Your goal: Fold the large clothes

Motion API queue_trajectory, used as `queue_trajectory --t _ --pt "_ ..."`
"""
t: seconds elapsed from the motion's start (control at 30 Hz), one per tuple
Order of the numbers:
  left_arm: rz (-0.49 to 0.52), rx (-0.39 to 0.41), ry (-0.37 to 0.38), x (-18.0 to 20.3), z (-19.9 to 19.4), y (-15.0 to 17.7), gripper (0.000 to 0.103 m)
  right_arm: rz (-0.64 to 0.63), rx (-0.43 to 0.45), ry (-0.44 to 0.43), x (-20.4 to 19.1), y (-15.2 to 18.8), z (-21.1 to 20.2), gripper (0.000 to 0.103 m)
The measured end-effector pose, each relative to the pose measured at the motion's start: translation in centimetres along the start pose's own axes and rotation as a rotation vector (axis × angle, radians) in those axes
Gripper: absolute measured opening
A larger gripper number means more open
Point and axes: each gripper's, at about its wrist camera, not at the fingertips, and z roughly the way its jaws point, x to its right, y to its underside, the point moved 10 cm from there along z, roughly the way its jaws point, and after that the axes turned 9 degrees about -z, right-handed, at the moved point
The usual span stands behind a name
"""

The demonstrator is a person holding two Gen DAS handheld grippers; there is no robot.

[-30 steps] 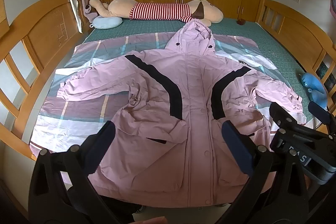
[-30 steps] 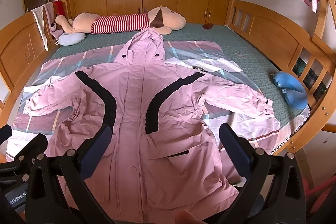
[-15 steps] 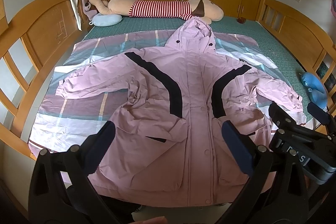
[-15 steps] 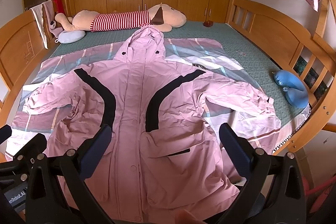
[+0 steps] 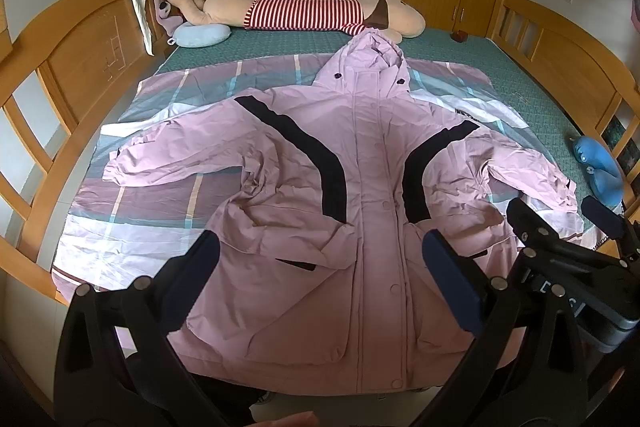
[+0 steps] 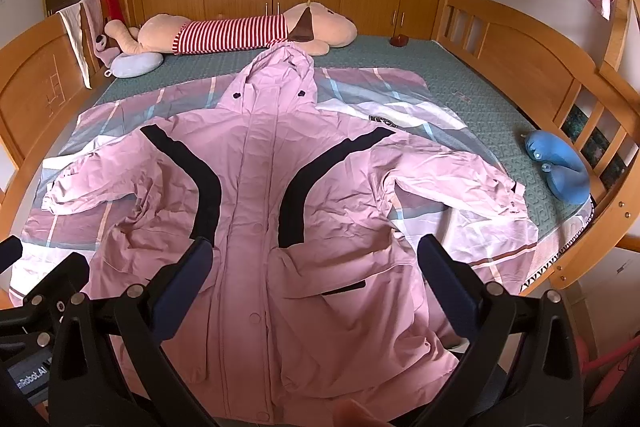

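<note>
jacket (image 5: 360, 195), just one, pink with two curved black stripes (image 5: 304, 151) down the chest, lies flat and front-up on a striped sheet (image 5: 160, 203) spread over the bed (image 5: 500, 75). its long axis runs from the bottom of the frame to the top: the hood (image 5: 372, 55) points at the far end of the bed, the hem hangs at the near edge by the lower middle of the frame. two sleeves spread out sideways, one toward the left of the frame and one toward the right, both wrinkled. two pockets sit low on the front. one long plush toy (image 5: 312, 11) in a red-and-white striped shirt lies across the top of the frame, one pale blue neck pillow (image 5: 200, 35) at upper left, one brighter blue pillow (image 5: 600, 171) at the right edge.

two claws show. left claw (image 5: 320, 267) hovers above the hem, spread wide, holding nothing. right claw (image 6: 314, 265) likewise hangs spread wide and empty over the lower front of the jacket.
</note>
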Motion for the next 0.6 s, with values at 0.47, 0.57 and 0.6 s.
queue_trajectory --t 0.47,0.57,0.6 --pt "0.003 -0.022 -0.002 0.4 1.7 0.3 0.101 0.0 -0.032 0.003 0.3 0.4 1.9 0.102" --pt "0.002 -0.035 -0.001 0.4 2.5 0.3 0.101 0.002 -0.043 0.001 0.4 0.6 2.6 0.102" --pt "0.0 -0.041 -0.001 0.3 2.8 0.2 0.101 0.004 -0.043 0.001 0.5 0.6 2.9 0.102"
